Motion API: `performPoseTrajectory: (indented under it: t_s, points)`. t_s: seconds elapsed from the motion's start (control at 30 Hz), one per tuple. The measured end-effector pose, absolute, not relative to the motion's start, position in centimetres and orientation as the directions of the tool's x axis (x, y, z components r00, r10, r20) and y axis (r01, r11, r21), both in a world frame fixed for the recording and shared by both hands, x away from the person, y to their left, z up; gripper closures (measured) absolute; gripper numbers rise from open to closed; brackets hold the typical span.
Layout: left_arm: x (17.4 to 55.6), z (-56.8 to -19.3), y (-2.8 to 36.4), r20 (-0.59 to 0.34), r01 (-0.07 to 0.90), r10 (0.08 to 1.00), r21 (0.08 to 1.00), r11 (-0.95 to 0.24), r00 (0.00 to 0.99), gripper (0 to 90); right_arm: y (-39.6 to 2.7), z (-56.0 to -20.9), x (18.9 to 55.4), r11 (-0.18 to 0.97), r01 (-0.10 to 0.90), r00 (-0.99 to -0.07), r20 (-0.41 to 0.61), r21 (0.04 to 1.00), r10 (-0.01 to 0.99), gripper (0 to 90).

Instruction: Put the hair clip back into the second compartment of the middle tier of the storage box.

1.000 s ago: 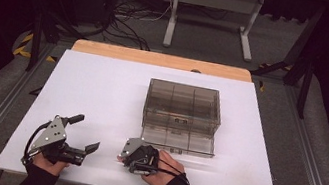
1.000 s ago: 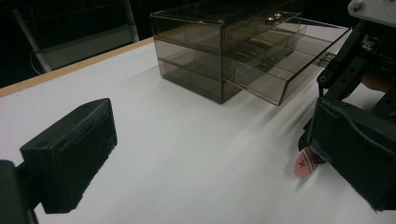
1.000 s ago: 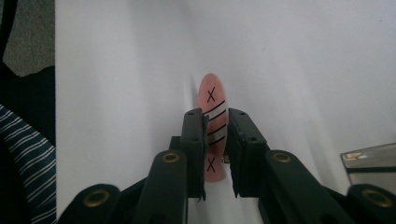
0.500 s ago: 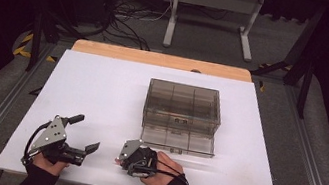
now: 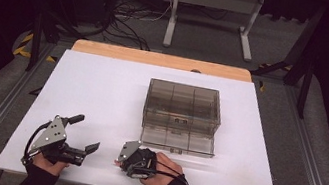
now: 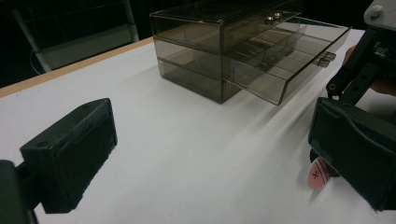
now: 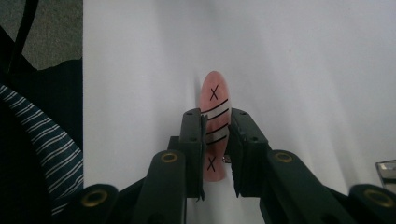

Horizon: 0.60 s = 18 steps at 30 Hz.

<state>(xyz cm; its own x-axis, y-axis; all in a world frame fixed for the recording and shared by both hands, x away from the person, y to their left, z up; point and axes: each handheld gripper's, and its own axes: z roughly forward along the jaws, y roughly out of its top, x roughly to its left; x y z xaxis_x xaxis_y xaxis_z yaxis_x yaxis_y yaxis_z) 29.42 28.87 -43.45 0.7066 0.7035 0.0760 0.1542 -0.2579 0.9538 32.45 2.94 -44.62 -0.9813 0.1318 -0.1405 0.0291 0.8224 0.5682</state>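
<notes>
left claw [image 5: 85,135]: black, grey plate, cable | right claw [image 7: 215,140]: black, brass screws | sleeves: dark

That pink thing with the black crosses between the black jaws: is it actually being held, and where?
Yes. The right gripper clamps the pink oval piece around its striped middle; one crossed end sticks out past the jaws. The left gripper holds nothing.

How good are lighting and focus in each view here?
High view: white table bright, surroundings dark. Left gripper view: drawer box sharp, near jaws dim and soft. Right gripper view: pink marked piece clear between the right gripper jaws, table glaring.
</notes>
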Motion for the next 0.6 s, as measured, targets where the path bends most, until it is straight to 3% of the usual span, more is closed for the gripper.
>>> performPoseTrajectory:
  t_s: [0.13,0.6]
  points:
    - [29.43,-43.46,28.85,0.077,0.154,0.703,0.953,-0.259,0.707,2.1,2.73,-44.15,32.35,0.815,0.027,-0.987,-0.113,0.578,0.113,83.7]
    - [29.43,-43.46,28.86,0.077,0.155,0.703,0.953,-0.259,0.707,2.1,3.18,-44.61,32.21,0.829,0.027,-0.987,-0.114,0.558,0.109,83.0]
